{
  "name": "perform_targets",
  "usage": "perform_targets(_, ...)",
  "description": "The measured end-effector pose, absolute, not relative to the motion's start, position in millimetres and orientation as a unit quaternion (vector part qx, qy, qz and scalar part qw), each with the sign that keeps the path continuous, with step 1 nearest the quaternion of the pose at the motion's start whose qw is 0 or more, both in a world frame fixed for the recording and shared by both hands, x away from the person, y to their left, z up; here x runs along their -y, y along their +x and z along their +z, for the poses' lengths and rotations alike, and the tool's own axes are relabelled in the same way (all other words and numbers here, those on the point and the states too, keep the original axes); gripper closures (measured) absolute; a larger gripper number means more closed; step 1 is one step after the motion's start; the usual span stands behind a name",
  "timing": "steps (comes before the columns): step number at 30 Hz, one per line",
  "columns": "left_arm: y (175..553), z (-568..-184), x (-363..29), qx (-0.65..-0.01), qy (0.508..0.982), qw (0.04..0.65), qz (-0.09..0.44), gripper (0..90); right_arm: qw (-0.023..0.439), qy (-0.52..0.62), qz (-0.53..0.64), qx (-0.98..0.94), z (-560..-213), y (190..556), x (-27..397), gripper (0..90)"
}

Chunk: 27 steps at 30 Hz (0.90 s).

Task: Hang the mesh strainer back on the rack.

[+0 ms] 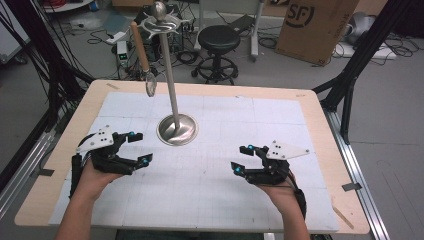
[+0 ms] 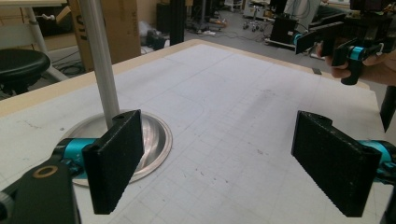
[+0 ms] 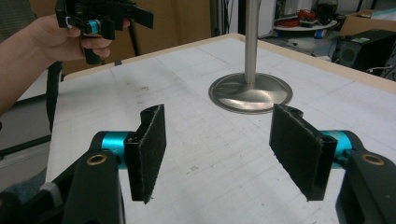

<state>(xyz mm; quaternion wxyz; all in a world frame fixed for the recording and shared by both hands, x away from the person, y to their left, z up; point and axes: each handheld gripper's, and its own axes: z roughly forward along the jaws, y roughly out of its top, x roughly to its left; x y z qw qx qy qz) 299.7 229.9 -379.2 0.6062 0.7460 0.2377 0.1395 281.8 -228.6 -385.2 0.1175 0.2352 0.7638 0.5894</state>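
Looking down from the high view: left gripper (image 1: 134, 148) held low over the white gridded mat (image 1: 215, 200), near the table's (image 1: 325, 120) left side, jaws spread wide, nothing between them. Right gripper (image 1: 242, 159) held over the mat's right half, jaws likewise parted and empty, well apart from the left. Between and beyond both, steel stand (image 1: 177, 129) upright on its round dished base, slim pole rising to a flat slotted disc and ball knob at the top. Hung from that disc: one wooden-handled utensil (image 1: 141, 50), metal end down, clear of the mat, just left of the pole. Seen from the left gripper view: both black pads (image 2: 113, 163) wide apart over bare mat, stand's base (image 2: 154, 135) just behind the nearer pad, touching or not could not be told; right gripper (image 2: 336, 44) farther off in a hand at upper right. Seen from the right gripper view: pads (image 3: 148, 149) parted, only mat between, stand base (image 3: 251, 93) ahead and apart from them; left gripper (image 3: 100, 21) in a hand at upper left. Noted past the table: black stool (image 1: 218, 40), cardboard box (image 1: 315, 25), cables across the floor.
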Motion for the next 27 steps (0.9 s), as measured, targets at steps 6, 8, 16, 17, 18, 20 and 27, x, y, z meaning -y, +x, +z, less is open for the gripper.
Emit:
perform_targets(6,302.5,-386.1,-224.8,-0.237,0.752,0.601,0.127,15.9,0.12,0.237,0.589,-0.763,-385.6,283.2,229.2,35.6)
perform_targets(8,302.6,-387.0,-223.7,-0.237,0.752,0.603,0.125,15.9,0.12,0.236,0.589,-0.763,-385.4,283.1,229.8,35.6)
perform_targets(16,300.2,-384.7,-225.1,-0.235,0.746,0.609,0.128,15.9,0.12,0.235,0.591,-0.762,-384.5,281.0,229.3,35.6)
perform_targets(17,300.3,-384.7,-225.3,-0.236,0.746,0.609,0.128,15.9,0.121,0.234,0.59,-0.763,-384.7,281.3,229.1,35.6)
perform_targets(18,300.4,-384.6,-225.6,-0.236,0.747,0.609,0.128,15.9,0.12,0.235,0.589,-0.764,-384.9,281.4,228.9,35.6)
perform_targets(20,300.5,-384.9,-225.4,-0.235,0.745,0.611,0.126,15.9,0.12,0.235,0.589,-0.764,-385.0,281.5,228.8,35.6)
perform_targets(27,300.9,-386.0,-224.4,-0.237,0.747,0.608,0.125,15.8,0.119,0.236,0.588,-0.764,-385.2,282.0,229.6,35.6)
